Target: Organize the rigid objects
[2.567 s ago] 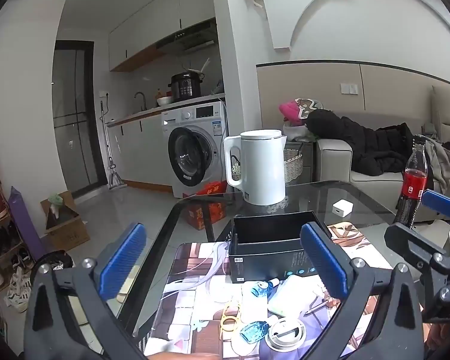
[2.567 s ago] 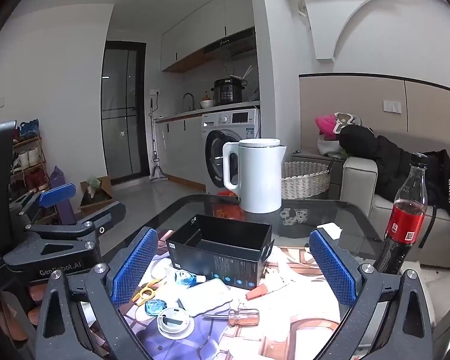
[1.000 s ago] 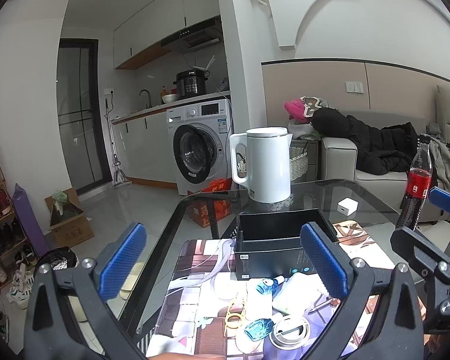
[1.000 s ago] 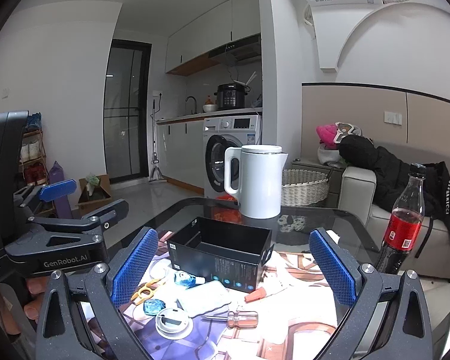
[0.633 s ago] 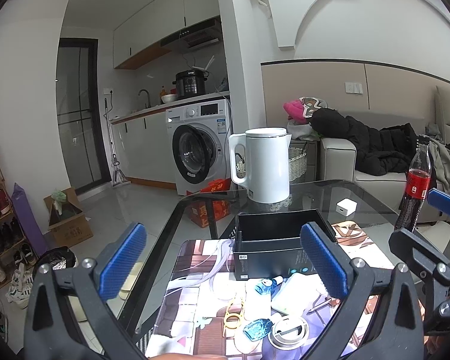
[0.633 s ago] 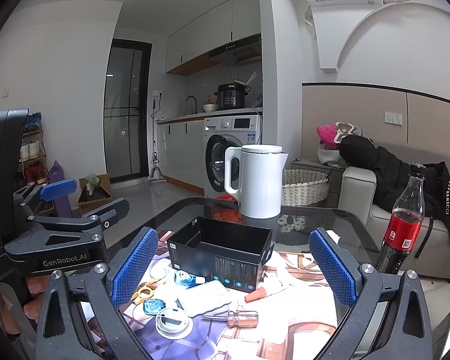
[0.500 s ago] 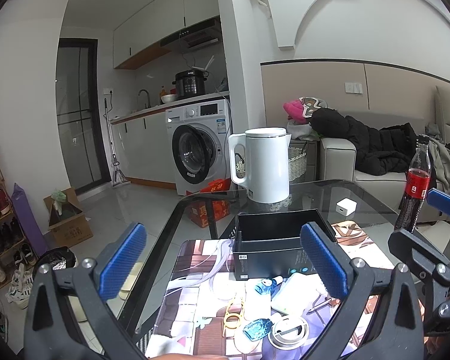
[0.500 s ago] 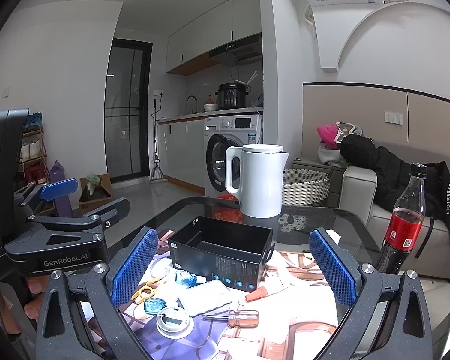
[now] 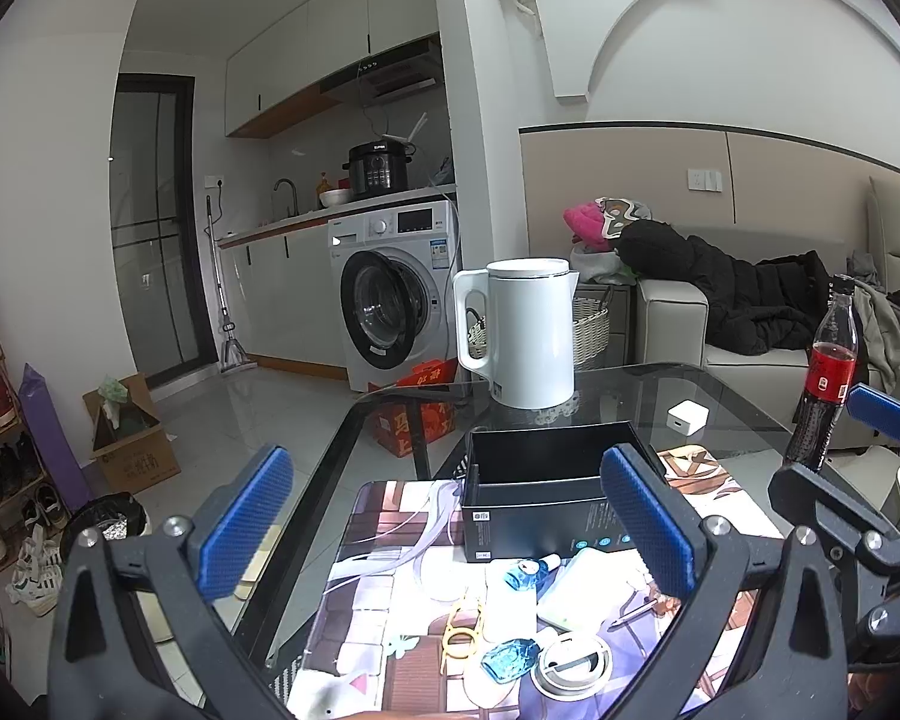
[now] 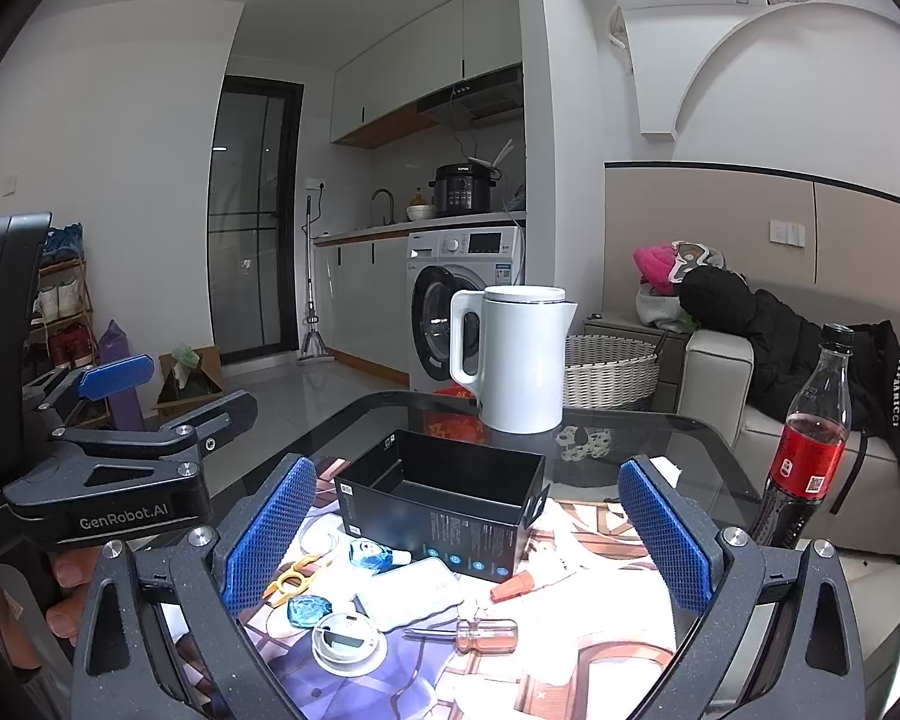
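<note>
An open black box (image 9: pixel 549 495) (image 10: pixel 444 507) stands on a printed mat on the glass table. In front of it lie small items: a white power bank (image 10: pixel 411 591), a yellow ring tool (image 10: pixel 291 579), a blue stone (image 10: pixel 309 608), a round white lid (image 10: pixel 348 651), a small blue bottle (image 10: pixel 372 553) and a clear-handled screwdriver (image 10: pixel 486 636). My left gripper (image 9: pixel 444 534) is open and empty, held above the mat's near edge. My right gripper (image 10: pixel 462 540) is also open and empty, just right of the left one.
A white kettle (image 9: pixel 525 333) stands behind the box. A cola bottle (image 10: pixel 807 444) is at the table's right edge and a small white charger (image 9: pixel 687 417) lies on the glass. A sofa with a black coat (image 9: pixel 744 294) is at the right, a washing machine (image 9: pixel 390 294) behind.
Both grippers have drifted only slightly; the view shifted a little. Nothing on the table moved and both stay open.
</note>
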